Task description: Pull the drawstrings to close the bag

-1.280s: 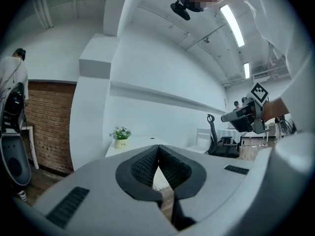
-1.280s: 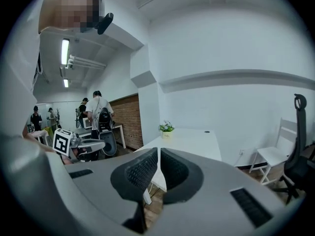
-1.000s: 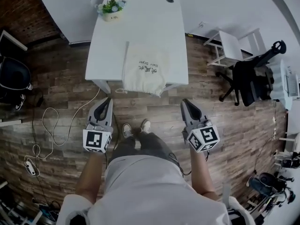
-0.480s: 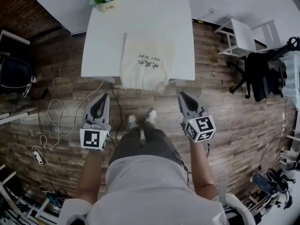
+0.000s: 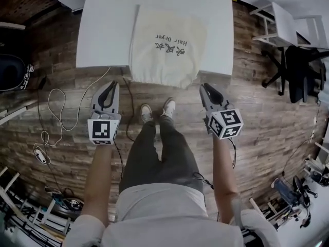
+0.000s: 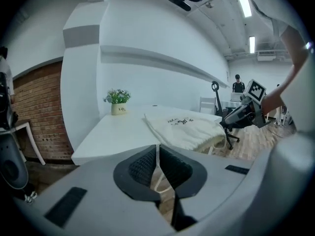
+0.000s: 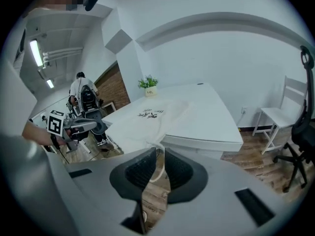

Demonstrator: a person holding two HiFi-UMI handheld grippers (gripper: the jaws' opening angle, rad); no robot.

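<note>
Head view. Two grippers are in frame. The left gripper (image 5: 109, 85) and the right gripper (image 5: 206, 88) are both held over the wooden floor (image 5: 267, 138), on the near side of the white table (image 5: 103, 30). Neither touches anything. Each carries one marker cube. One cream bag (image 5: 164, 55) lies on the table with its gathered end hanging over the near edge, between the two grippers and apart from both. The print on the bag reads "Hair Dryer", upside down from here. The characters beside it are not legible. Two shoes (image 5: 157, 110) show below the table edge, and one loose cable (image 5: 56, 117) lies on the floor to the left.

Left gripper view. The jaws are pressed together, leaving only a thin slit, with nothing pinched between them. Beyond them lies the bag (image 6: 184, 129) on the table (image 6: 113, 136). One cord loop (image 6: 160, 183) shows through the slit, hanging under the bag's edge and clear of the pads. One potted plant (image 6: 118, 102) stands at the table's far end. Its pot label is too small to read.

Right gripper view. The jaws are closed to a narrow gap and grip nothing. One cord loop (image 7: 160, 171) hangs behind the gap, untouched. The bag (image 7: 147, 117) rests on the table (image 7: 206, 122), and its print is too small to read.
</note>
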